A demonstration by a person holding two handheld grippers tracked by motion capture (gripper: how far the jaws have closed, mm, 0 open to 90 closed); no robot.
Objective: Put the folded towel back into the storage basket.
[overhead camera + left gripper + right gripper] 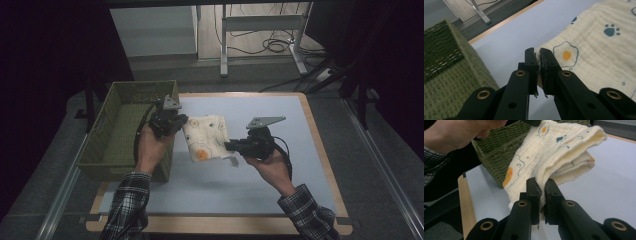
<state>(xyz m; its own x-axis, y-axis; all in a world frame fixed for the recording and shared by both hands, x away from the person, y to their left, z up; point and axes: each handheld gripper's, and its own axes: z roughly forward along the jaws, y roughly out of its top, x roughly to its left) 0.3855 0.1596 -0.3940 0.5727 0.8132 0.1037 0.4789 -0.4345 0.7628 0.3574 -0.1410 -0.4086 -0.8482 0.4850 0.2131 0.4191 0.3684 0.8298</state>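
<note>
Both hands are on the folded cloth now, and it hangs in the air between them, above the worktop, its shadow on the surface below. The left hand-held gripper pinches the cloth's far-left corner; in the left gripper view its jaws are pressed together on the cream edge, with the egg-print fabric spreading away to the right. The right hand-held gripper pinches the near-right edge, and in the right gripper view the jaws are squeezed onto a bunch of folded layers, the rest of the cloth rising away toward the other hand.

Here is what matters: the green basket lies to the left of the cloth, just beside the left hand-held gripper, which sits right at its near-side rim. The right one is well farther off, on the cloth's opposite side. The cloth's long axis runs slantwise, from the far-left grip down to the near-right grip.

So, as I read it, the carry goes leftward: the left hand leads over the rim, and the right has to follow across the whole span of the cloth before it can clear the basket wall.
</note>
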